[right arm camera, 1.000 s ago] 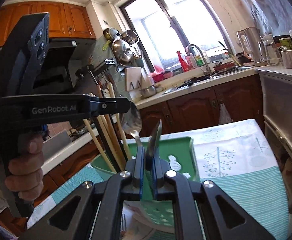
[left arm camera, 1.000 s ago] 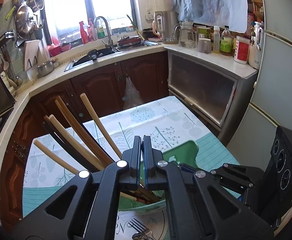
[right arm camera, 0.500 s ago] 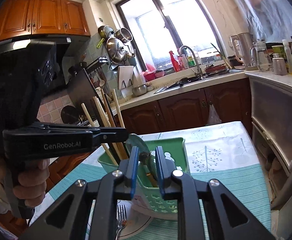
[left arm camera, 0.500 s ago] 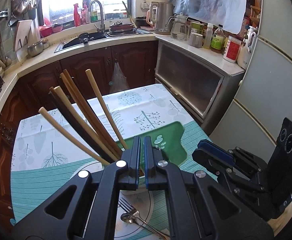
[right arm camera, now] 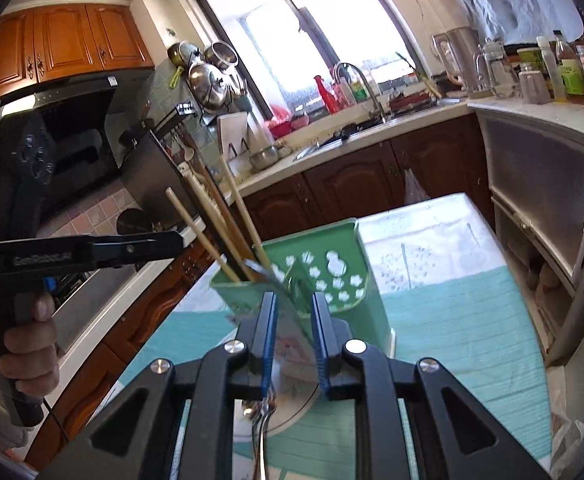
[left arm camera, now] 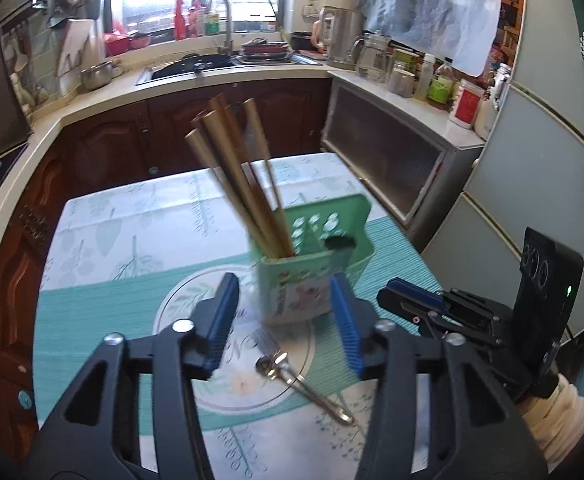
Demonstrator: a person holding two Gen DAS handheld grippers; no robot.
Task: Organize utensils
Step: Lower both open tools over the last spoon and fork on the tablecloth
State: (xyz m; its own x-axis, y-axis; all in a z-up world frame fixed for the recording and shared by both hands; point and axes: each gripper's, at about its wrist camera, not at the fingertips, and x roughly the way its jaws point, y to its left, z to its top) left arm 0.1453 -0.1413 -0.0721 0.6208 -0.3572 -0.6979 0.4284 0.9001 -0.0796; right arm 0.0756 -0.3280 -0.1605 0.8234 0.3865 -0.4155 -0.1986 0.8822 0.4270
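A green utensil holder [left arm camera: 312,264] stands on the table with several wooden chopsticks [left arm camera: 236,176] upright in its left compartment; it also shows in the right wrist view [right arm camera: 332,280], with the chopsticks [right arm camera: 216,224] beside a blurred metal utensil [right arm camera: 268,276] in it. My left gripper [left arm camera: 284,320] is open and empty, just in front of the holder. My right gripper [right arm camera: 294,340] is open and empty, close before the holder; it shows at right in the left wrist view [left arm camera: 408,300]. A fork and spoon [left arm camera: 304,380] lie on a round plate [left arm camera: 188,320].
The table has a leaf-print cloth with teal placemat [left arm camera: 92,304]. A fridge [left arm camera: 540,160] stands at right, a counter with jars and kettle [left arm camera: 412,80] behind, and a sink [left arm camera: 196,68] under the window. The person's hand [right arm camera: 28,356] holds the left gripper.
Both grippers have opened and pulled back from the holder. The left let go of the chopsticks, which now stand in the holder. The right released the metal utensil into the holder.
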